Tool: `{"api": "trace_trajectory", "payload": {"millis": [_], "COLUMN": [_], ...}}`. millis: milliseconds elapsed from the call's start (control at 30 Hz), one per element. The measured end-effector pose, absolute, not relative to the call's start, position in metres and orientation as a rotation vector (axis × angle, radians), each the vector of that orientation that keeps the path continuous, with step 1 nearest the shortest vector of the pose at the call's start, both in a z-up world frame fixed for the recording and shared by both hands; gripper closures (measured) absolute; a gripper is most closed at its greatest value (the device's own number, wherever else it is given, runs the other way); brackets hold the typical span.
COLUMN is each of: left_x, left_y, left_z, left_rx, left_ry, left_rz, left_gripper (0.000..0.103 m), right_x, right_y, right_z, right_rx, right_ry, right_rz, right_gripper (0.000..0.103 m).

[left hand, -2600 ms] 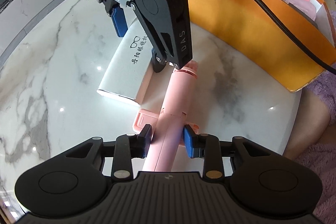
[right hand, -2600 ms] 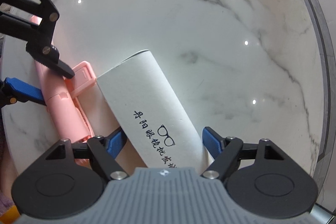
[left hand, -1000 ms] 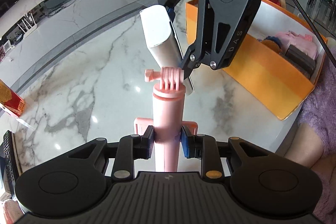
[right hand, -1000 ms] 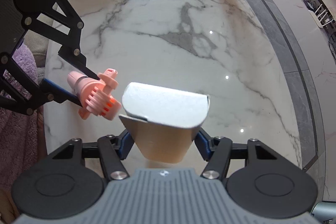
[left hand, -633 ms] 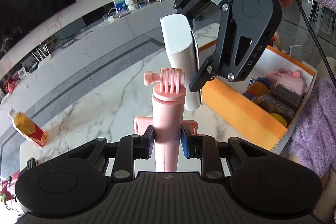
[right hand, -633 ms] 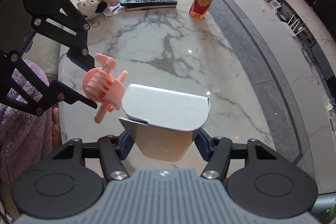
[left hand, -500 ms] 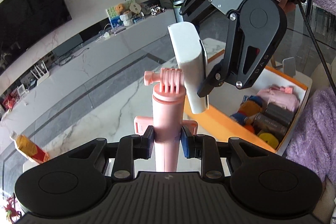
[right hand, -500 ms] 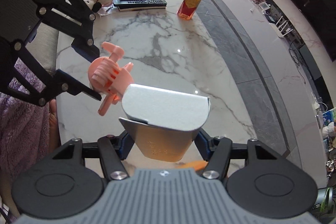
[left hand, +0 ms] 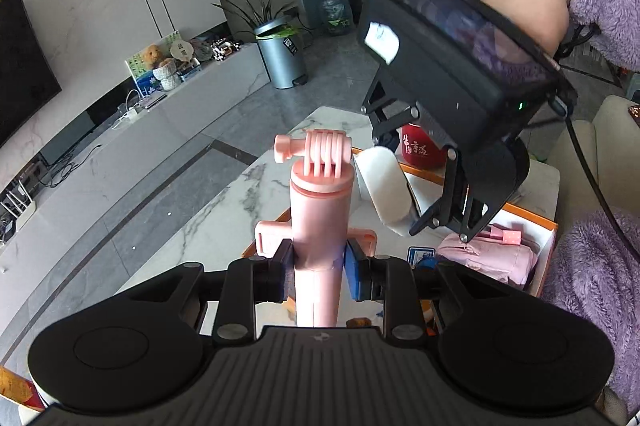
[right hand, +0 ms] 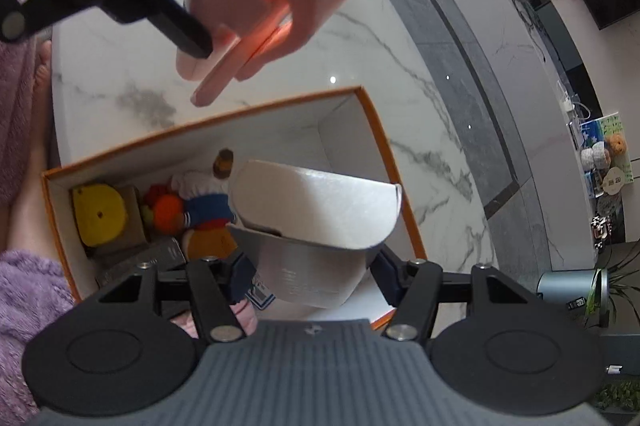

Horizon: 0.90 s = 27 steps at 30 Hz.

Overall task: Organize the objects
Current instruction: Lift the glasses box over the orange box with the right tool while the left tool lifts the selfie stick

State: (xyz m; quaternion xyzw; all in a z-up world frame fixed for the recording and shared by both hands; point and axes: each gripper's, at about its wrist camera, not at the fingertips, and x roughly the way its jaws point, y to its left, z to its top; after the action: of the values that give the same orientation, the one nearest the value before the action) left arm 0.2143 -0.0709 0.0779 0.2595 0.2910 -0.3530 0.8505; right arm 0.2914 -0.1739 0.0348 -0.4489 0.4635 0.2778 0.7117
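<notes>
Tilting down w/ case [right hand: 316,222], right hand-held gripper [right hand: 312,276].

I now have both loads lifted off the marble table [right hand: 400,74]: the pink selfie stick [left hand: 320,210] and the white glasses case [right hand: 316,226] hang over the orange box [right hand: 384,146], whose toys show at my 9 o'clock.

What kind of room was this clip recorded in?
Most likely a home living room: a wall-mounted TV above a long low media console, a potted plant, and a marble table carrying an orange storage box.
</notes>
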Motion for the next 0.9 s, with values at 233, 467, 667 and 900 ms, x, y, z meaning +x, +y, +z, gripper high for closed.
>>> {"api": "trace_trajectory", "payload": {"millis": [233,467,667,900], "left_x": [0.251,0.277,0.286,0.288], "left_y": [-0.073,-0.062,-0.062,-0.066], "left_z": [0.064,0.066,0.064,0.059], "left_rx": [0.533,0.537,0.554,0.585], "left_ry": [0.649,0.660,0.670,0.688], "left_rz": [-0.728,-0.680,-0.666,-0.676], "left_gripper": [0.072,0.072,0.072,0.072], "right_x": [0.323,0.345,0.356,0.357], "right_y": [-0.179,-0.167,-0.162,-0.158], "right_z": [-0.016,-0.040,-0.059,-0.090], "right_rx": [-1.029,-1.002,-0.977,-1.055], "right_ry": [1.085,1.031,0.984,0.935], "right_rz": [0.650,0.727,0.768,0.799], "right_gripper": [0.040,0.040,0.041,0.041]}}
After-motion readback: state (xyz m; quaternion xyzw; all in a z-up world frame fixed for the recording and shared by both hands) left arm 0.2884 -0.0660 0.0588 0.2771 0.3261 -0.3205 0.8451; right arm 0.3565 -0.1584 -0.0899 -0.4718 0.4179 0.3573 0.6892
